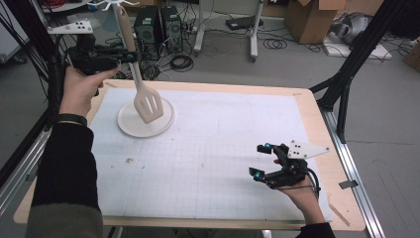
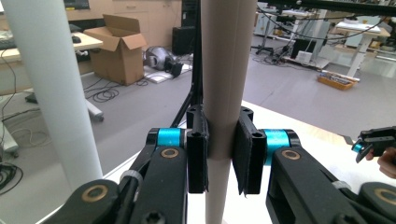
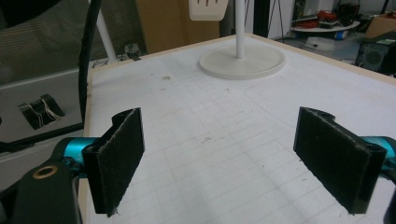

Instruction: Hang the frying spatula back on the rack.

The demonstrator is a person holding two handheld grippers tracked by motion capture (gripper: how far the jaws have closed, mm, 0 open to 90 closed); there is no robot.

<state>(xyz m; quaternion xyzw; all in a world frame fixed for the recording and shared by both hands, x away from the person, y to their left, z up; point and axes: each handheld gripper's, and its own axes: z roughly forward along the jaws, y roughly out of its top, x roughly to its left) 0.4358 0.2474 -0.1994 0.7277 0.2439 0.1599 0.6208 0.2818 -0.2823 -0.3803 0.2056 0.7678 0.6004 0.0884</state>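
High view: the left gripper (image 1: 130, 57) is raised off the table (image 1: 317, 129) at its far left corner, jaws clamped on the handle of a beige slotted spatula (image 1: 147, 103). The spatula hangs below the jaws, its blade just over the round base of a white stand (image 1: 163, 124); contact between blade and base cannot be confirmed. The stand's pole rises just beyond the gripper. The right gripper (image 1: 260, 161) rests low at the near right of the white mat (image 1: 223, 148), jaws spread wide, nothing between them, well apart from the spatula.

Left gripper view: the pads (image 2: 196, 149) press both sides of the spatula handle (image 2: 224, 70), which runs upright through the jaws. The pole (image 2: 51, 84) stands left of them. The right gripper (image 2: 373, 140) shows far right.

Right gripper view: pads (image 3: 119, 158) released, bare mat (image 3: 224, 140) between. The stand (image 3: 243, 60) sits ahead, the spatula blade (image 3: 208, 9) above it.
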